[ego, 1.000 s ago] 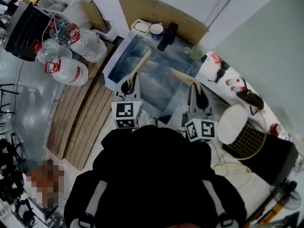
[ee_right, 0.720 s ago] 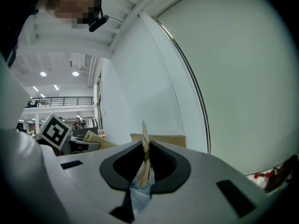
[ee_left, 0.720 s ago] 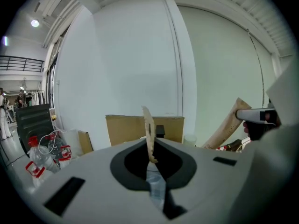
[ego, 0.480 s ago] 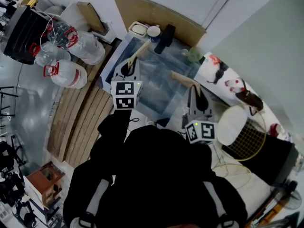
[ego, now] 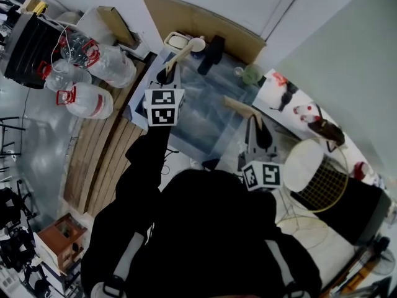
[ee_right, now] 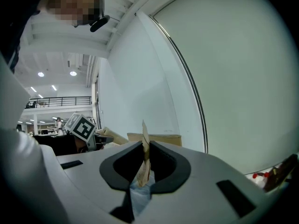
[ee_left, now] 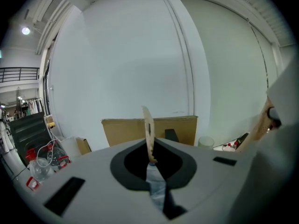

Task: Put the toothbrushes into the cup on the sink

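A steel sink basin (ego: 208,121) stands against a white wall (ego: 248,2), with a brown cardboard sheet (ego: 205,20) leaning at its far side and clear plastic water jugs (ego: 87,99) on the floor at left. The left gripper (ego: 169,74) clamps a pale wooden toothbrush (ego: 183,56) whose head is over the white cup (ego: 196,52) on the sink's far rim. The right gripper (ego: 255,121) pinches a second wooden toothbrush (ego: 239,105) over the basin's right side.

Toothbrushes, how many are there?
2. One toothbrush is held in the left gripper, the other toothbrush in the right gripper, both over the sink. More may be hidden.

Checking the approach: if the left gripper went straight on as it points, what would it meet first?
Probably the cup at the sink's back edge: the left gripper's toothbrush tip shows by it. Depth is unclear; the cardboard stands behind.
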### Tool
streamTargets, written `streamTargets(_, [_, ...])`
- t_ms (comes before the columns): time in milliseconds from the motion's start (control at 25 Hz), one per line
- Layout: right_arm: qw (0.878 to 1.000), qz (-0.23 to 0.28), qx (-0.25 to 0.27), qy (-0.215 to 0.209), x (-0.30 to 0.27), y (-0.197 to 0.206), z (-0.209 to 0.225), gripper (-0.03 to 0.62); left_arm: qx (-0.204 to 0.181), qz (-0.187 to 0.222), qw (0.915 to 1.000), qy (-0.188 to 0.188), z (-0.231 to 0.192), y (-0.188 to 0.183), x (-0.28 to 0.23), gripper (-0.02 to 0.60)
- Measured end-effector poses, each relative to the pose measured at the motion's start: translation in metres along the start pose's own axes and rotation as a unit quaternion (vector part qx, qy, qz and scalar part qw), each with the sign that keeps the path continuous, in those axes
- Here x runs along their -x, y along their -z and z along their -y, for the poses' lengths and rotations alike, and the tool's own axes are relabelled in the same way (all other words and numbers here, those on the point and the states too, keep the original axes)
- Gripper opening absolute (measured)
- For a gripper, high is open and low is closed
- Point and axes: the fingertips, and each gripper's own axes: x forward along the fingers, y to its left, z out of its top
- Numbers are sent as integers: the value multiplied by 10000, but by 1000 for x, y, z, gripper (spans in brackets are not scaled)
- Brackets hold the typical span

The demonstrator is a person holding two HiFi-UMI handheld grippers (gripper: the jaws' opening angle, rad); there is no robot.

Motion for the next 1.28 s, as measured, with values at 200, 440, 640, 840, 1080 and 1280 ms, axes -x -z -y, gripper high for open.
streamTargets(200, [9999,-42,-60,77,-2,4,11,38,-109,-231,9997,2,2,8,-26,3])
streamTargets(440, [9999,-71,-58,104,-5,4,16,38,-136,-476,9988,28,2,16,-50,3])
streamTargets(640, [9999,-82,-72,123,-11,3,23,38,-126,-662,9977,55,1,21,-68,3])
streamTargets(840, [9999,-113,-64,99,-16,3,26,38,-90,-817,9966,102,2,27,-84,3])
streamTargets(1080, [9998,-143,-57,134,-17,4,30,38,-57,-948,9953,164,4,33,-102,3])
streamTargets(1280, [9997,-168,-56,167,-17,7,32,38,-56,-1092,9938,223,6,37,-115,3])
